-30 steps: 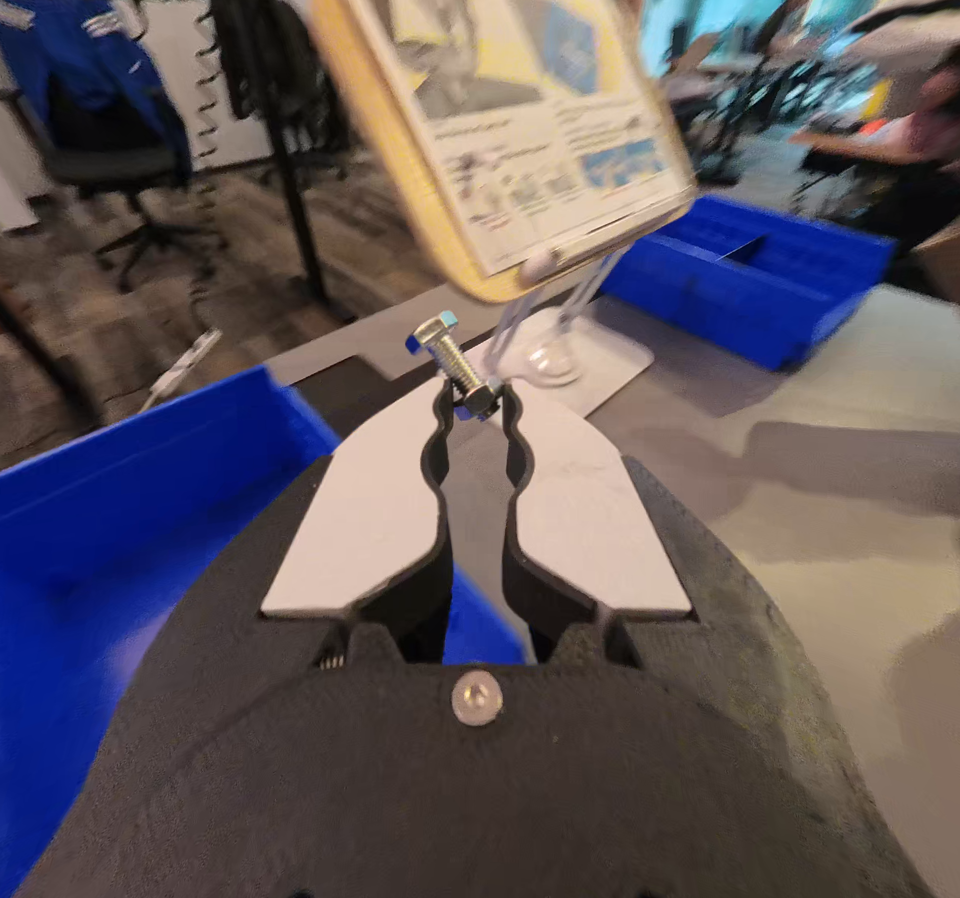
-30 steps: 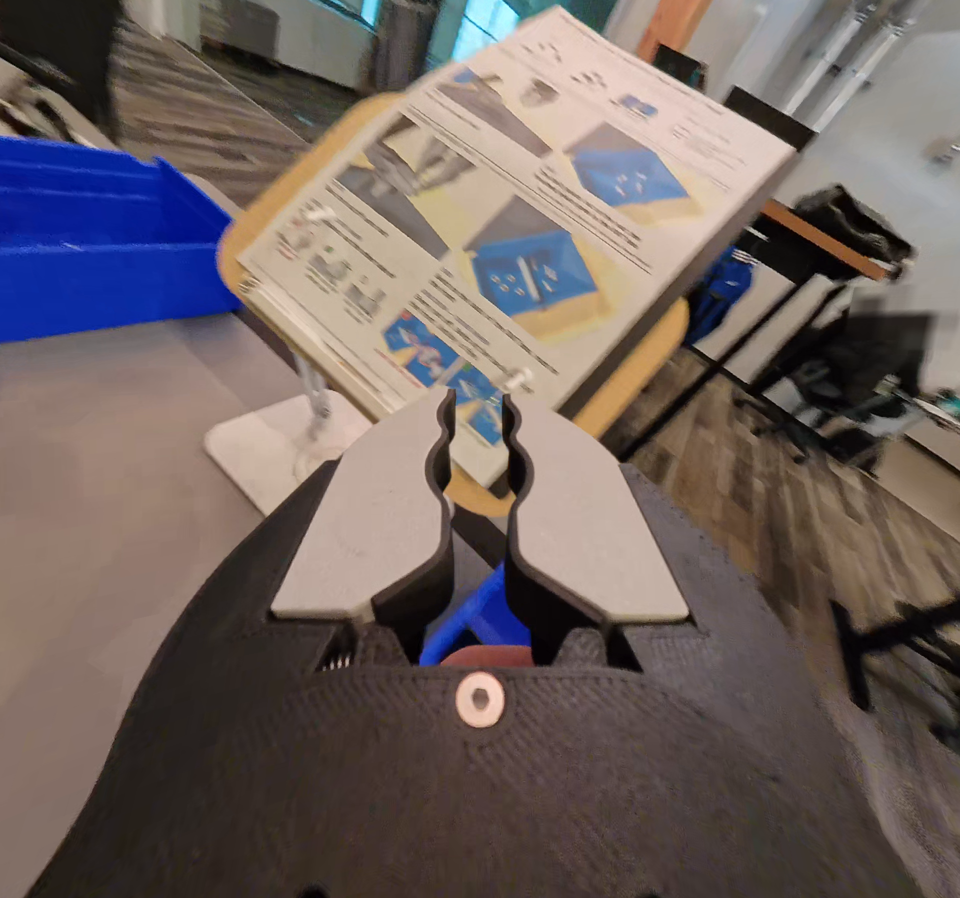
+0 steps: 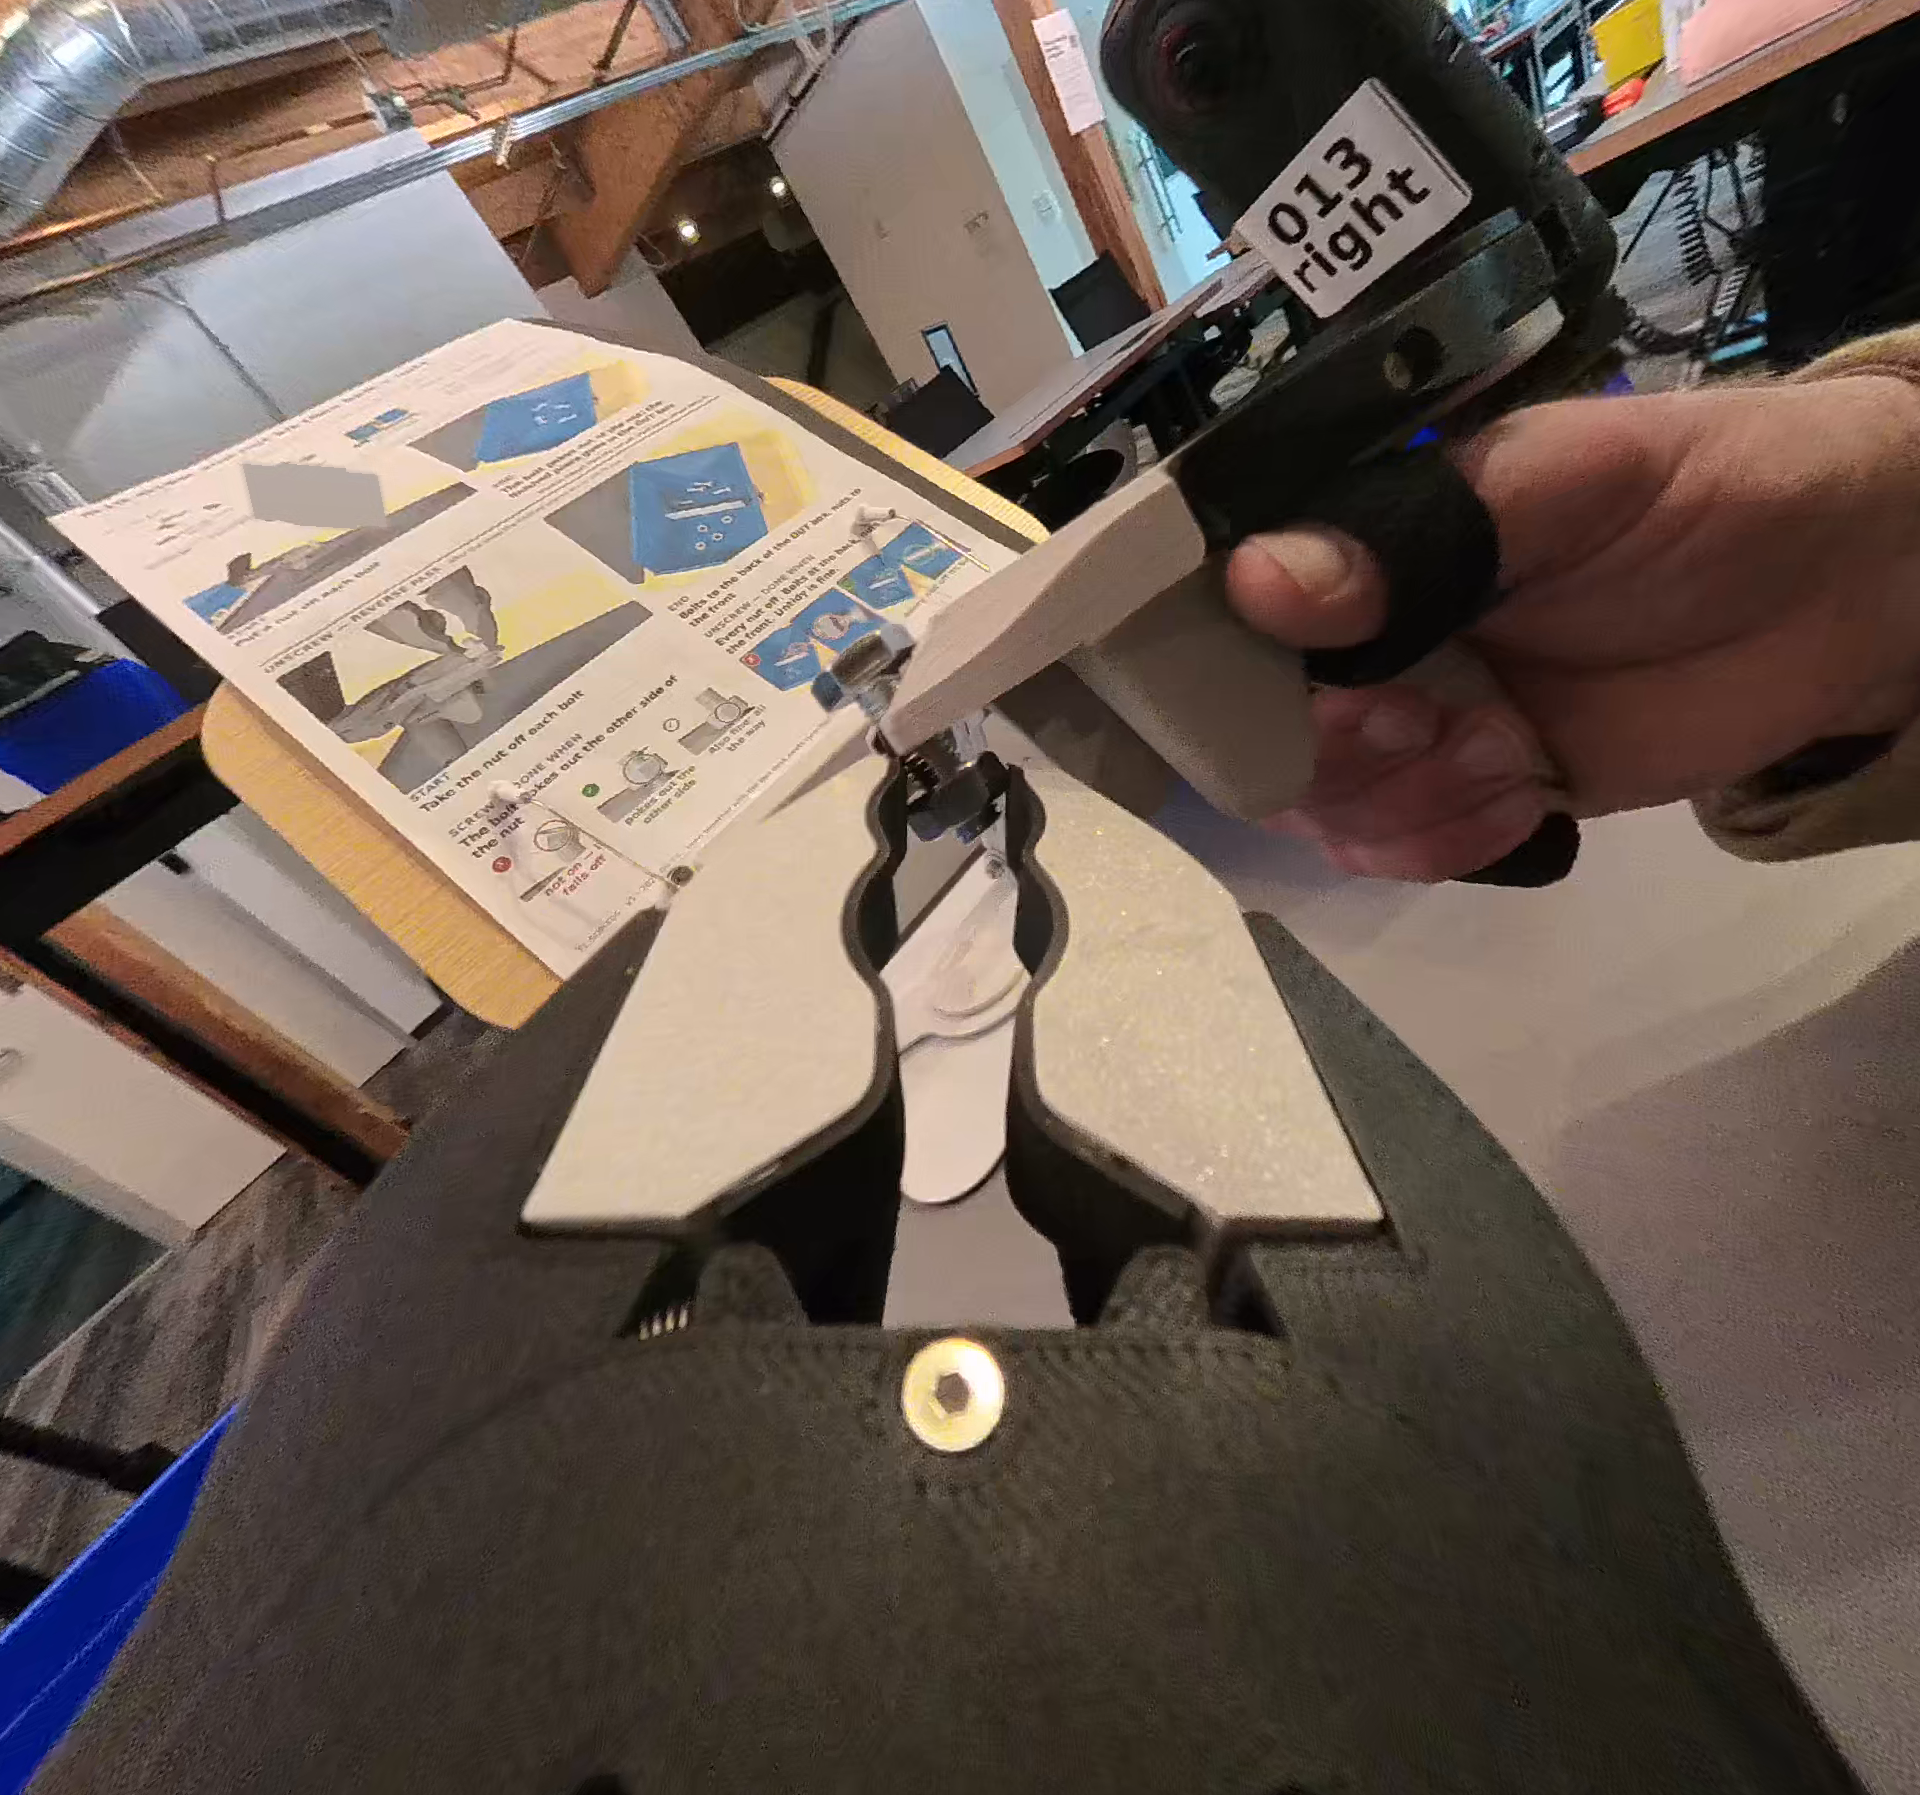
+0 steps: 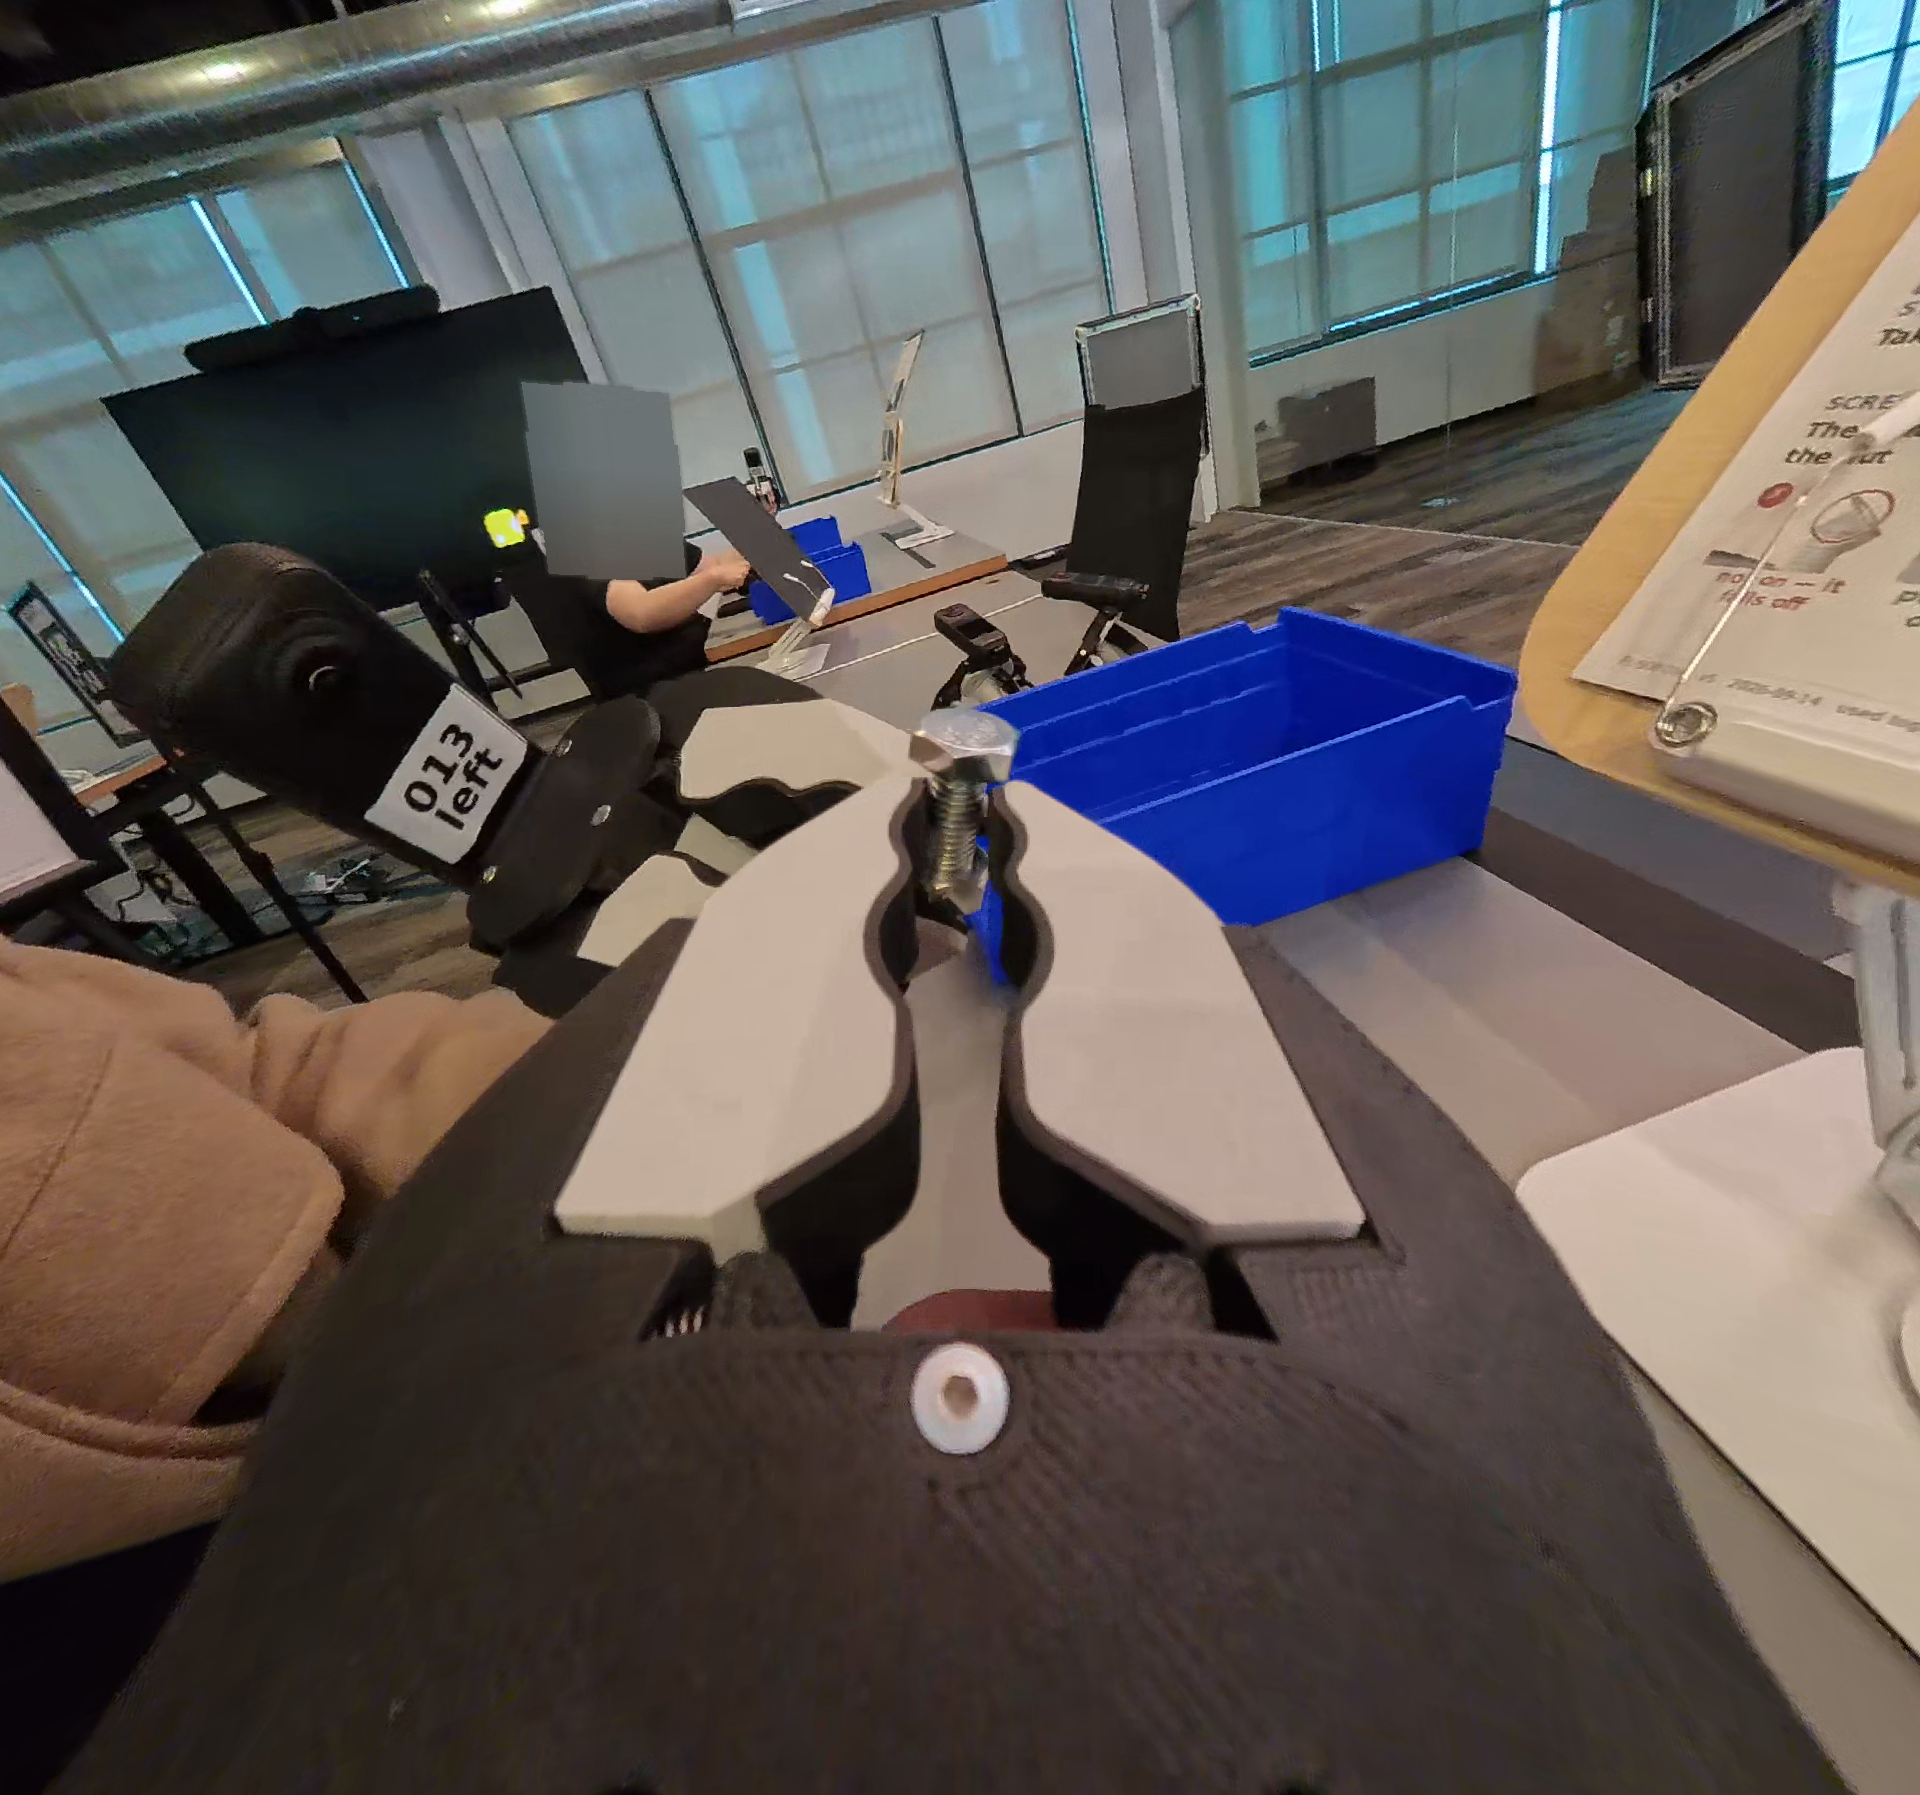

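My left gripper is shut on a dark nut threaded on a silver hex bolt. The bolt sticks out beyond the fingertips, up and to the left. My right gripper, held in a hand, comes in from the right and clamps the bolt's shank just under the head. In the right wrist view my right gripper is shut on the threaded shank and the bolt head stands above its tips. The left gripper's fingers meet it from the left. The nut is hidden there.
An instruction sheet on a tilted wooden board stands on a white-based stand right behind the grippers. A blue bin sits on the grey table. Another blue bin's edge is at lower left. A person sits at a far table. The grippers are tip to tip, or close to it.
My right gripper was empty and apart from the bolt; it has come across and shut on the bolt's shank. My left gripper has tilted upward, still holding the nut end.
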Motion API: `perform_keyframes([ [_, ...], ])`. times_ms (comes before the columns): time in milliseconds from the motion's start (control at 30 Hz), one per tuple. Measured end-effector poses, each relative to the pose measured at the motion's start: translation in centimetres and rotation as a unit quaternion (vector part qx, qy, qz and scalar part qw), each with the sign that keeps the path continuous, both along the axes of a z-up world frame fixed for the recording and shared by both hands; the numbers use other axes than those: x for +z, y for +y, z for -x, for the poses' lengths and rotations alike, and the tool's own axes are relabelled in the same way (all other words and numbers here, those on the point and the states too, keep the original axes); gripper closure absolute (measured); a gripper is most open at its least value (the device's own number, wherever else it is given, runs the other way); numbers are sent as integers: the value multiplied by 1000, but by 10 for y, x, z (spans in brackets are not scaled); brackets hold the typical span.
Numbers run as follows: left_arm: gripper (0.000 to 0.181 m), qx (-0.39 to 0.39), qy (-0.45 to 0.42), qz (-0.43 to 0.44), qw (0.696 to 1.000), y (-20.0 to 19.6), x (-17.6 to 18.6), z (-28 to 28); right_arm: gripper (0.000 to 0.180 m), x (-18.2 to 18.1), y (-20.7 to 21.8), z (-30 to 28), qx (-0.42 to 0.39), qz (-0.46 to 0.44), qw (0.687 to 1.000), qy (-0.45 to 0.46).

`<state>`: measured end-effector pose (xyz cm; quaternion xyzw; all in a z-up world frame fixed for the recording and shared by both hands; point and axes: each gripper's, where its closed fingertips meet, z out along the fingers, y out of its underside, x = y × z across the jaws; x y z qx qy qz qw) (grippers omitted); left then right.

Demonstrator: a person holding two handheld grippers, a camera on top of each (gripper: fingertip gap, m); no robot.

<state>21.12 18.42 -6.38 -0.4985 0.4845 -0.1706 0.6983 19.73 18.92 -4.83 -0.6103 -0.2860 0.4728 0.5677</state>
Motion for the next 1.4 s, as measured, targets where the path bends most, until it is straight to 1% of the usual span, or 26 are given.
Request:
perform_keyframes([
  [133, 163, 6, -7, 0, 1000, 1, -1, -1, 171, -1, 1, -1, -7, -10, 1000, -8],
  [200, 163, 5, -1, 1, 1000, 2, -2, -2, 171, -2, 1, -1, -11, -23, 999, -27],
  [300, 161, -17, -3, 10, 1000, 0, -1, 0, 171, 2, 1, -5, -28, -63, 996, -54],
  [367, 159, -35, -4, 26, 999, -1, -1, 4, 171, 5, 3, -11, -47, -103, 990, -89],
  [433, 159, -38, -15, 48, 998, 4, 2, 14, 170, 2, 8, -17, -80, -173, 967, -167],
  [500, 159, -52, -35, 86, 994, 7, 9, 22, 171, 1, 11, -22, -105, -231, 941, -222],
  [567, 159, -71, -53, 115, 989, 6, 16, 26, 171, -6, 16, -25, -135, -295, 898, -297],
  [667, 155, -77, -44, 148, 985, 5, 15, 23, 171, -15, 18, -25, -166, -376, 829, -378],
  [700, 155, -79, -38, 156, 984, 4, 14, 20, 171, -17, 17, -22, -171, -395, 813, -393],
  [733, 155, -78, -30, 169, 982, 4, 11, 16, 171, -18, 17, -20, -177, -405, 803, -399],
  [800, 154, -77, -23, 191, 978, 3, 5, 10, 171, -21, 16, -16, -187, -412, 795, -404],
  [867, 155, -74, -33, 206, 975, 3, 4, 5, 171, -23, 18, -14, -203, -424, 777, -418],
  [1000, 155, -49, -34, 228, 972, 8, -2, 2, 171, -28, 19, -10, -221, -438, 752, -440],
  [1100, 150, -29, -26, 244, 969, 13, -9, 1, 171, -28, 21, -11, -241, -445, 738, -447],
  [1133, 150, -21, -28, 249, 968, 15, -10, 2, 171, -28, 21, -12, -246, -448, 731, -453],
  [1200, 150, -20, -35, 264, 964, 17, -11, 2, 171, -29, 22, -12, -256, -456, 718, -459],
  [1400, 152, -27, -37, 270, 962, 16, -13, -1, 171, -32, 22, -10, -257, -472, 698, -473],
])
